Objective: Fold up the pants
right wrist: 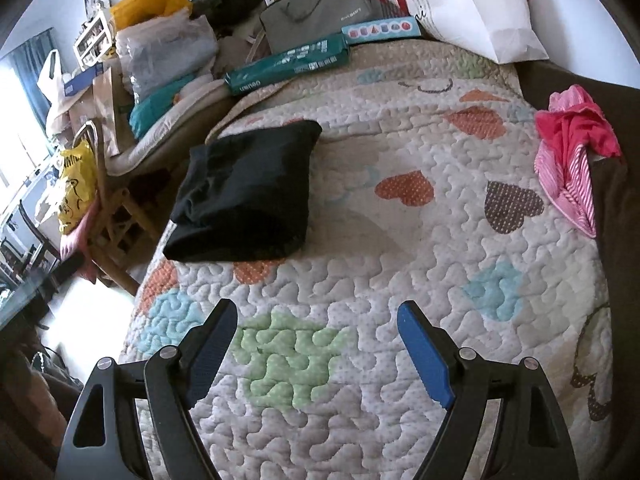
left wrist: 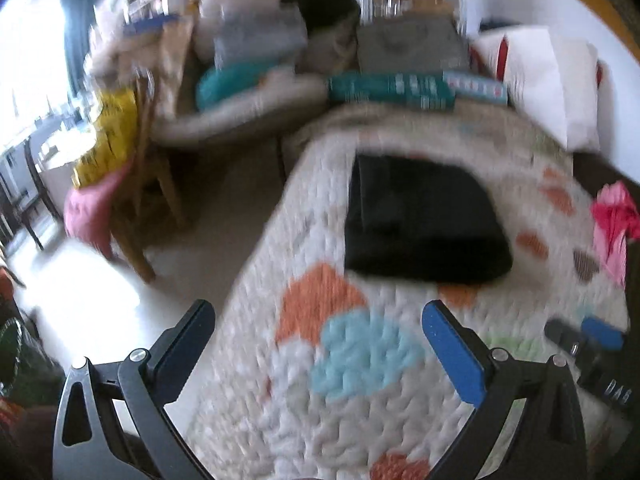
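The black pants lie folded into a compact rectangle on the quilted bedspread, near its left edge and toward the far half of the bed. Neither gripper touches them. The left gripper hangs over the near left part of the quilt with its jaws spread wide and nothing between them; the right gripper is also held with jaws apart, empty, above a green heart patch.

Along the far edge of the bed stand several containers. A grey fabric bag with a cord handle sits upright; its contents cannot be seen. A white paper bag with red handles leans at the far right, its inside hidden. To the far left a heap of plastic bags, one yellow and one translucent, holds soft bundles that are hard to identify. A long teal box lies flat at the quilt's far edge, with a smaller light-blue box just beyond it.

A pink and red striped garment is crumpled at the right edge of the bed, partly draped onto a dark brown surface. Left of the bed a wooden chair carries a yellow printed bag.

The left wrist view is blurred, so the clutter there is indistinct; part of the right gripper shows at its right margin, cut off.
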Motion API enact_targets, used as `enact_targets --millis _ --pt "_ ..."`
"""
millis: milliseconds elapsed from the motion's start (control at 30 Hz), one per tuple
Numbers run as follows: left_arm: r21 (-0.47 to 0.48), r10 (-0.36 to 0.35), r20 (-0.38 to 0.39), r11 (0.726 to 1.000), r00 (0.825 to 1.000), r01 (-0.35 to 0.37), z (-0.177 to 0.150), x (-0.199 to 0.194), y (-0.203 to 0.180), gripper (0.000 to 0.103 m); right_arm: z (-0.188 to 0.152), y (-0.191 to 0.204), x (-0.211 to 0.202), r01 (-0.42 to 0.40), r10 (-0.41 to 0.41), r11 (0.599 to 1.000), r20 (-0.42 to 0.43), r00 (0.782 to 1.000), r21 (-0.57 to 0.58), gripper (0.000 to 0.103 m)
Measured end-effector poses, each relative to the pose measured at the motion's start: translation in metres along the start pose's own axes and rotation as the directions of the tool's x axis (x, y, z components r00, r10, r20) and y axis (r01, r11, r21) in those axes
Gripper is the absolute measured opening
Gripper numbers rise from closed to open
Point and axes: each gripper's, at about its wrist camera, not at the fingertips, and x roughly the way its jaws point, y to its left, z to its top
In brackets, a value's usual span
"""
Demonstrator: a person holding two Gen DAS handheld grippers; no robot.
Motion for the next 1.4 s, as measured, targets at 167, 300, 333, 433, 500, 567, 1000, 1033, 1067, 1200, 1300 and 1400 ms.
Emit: enact_targets --millis 167,300,333,433,500,567,1000,1033,1067,1200,1300,1400 --pt "-0.014 0.007 -0.035 1.000 0.999 -0.007 -0.002 0.010 -0.001 0.103 -0.004 0.003 0.018 0.011 -0.011 1.000 -0.035 0.999 -0.005 0.087" --pt "-0.007 0.010 -0.062 1.000 0.998 -0.010 -0.005 0.015 -0.006 0.103 -0.008 0.008 0.026 0.023 -0.025 0.999 -0.048 0.999 -0.041 0.087" --pt "-0.004 0.008 -0.071 1.000 0.997 -0.008 -0.006 0.017 -0.007 0.103 -0.009 0.010 0.026 0.027 -0.029 0.998 -0.048 0.998 -0.049 0.087" --pt "0.002 0.003 -0.086 1.000 0.996 -0.003 -0.008 0.021 -0.008 0.103 -0.010 0.010 0.026 0.030 -0.032 0.998 -0.045 0.998 -0.059 0.087" --pt "0.006 0.008 -0.090 1.000 0.996 -0.008 -0.008 0.023 -0.009 0.103 -0.010 0.010 0.025 0.031 -0.034 0.998 -0.044 0.998 -0.054 0.087" --pt "0.008 0.004 -0.099 1.000 0.995 -0.003 -0.009 0.025 -0.010 0.103 -0.010 0.008 0.025 0.033 -0.035 0.998 -0.044 0.998 -0.048 0.087" --pt "-0.011 -0.010 -0.138 1.000 0.990 0.009 -0.014 0.030 -0.007 0.103 -0.013 0.013 0.021 0.044 -0.047 0.996 -0.043 0.998 -0.079 0.088" --pt "-0.014 -0.013 -0.141 1.000 0.990 0.011 -0.014 0.030 -0.006 0.103 -0.014 0.014 0.021 0.045 -0.048 0.995 -0.043 0.998 -0.084 0.088" --pt "-0.019 -0.014 -0.144 1.000 0.989 0.011 -0.014 0.031 -0.005 0.103 -0.014 0.015 0.022 0.046 -0.050 0.995 -0.043 0.998 -0.088 0.088" --pt "-0.029 -0.015 -0.152 1.000 0.988 0.011 -0.014 0.032 -0.003 0.103 -0.015 0.015 0.022 0.052 -0.056 0.994 -0.042 0.998 -0.094 0.088" --pt "-0.025 -0.015 -0.153 1.000 0.988 0.011 -0.015 0.032 -0.003 0.103 -0.015 0.014 0.023 0.054 -0.059 0.994 -0.045 0.997 -0.090 0.088" --pt "-0.016 -0.015 -0.152 1.000 0.988 0.013 -0.015 0.032 -0.005 0.103 -0.015 0.013 0.024 0.055 -0.059 0.995 -0.050 0.997 -0.086 0.088"
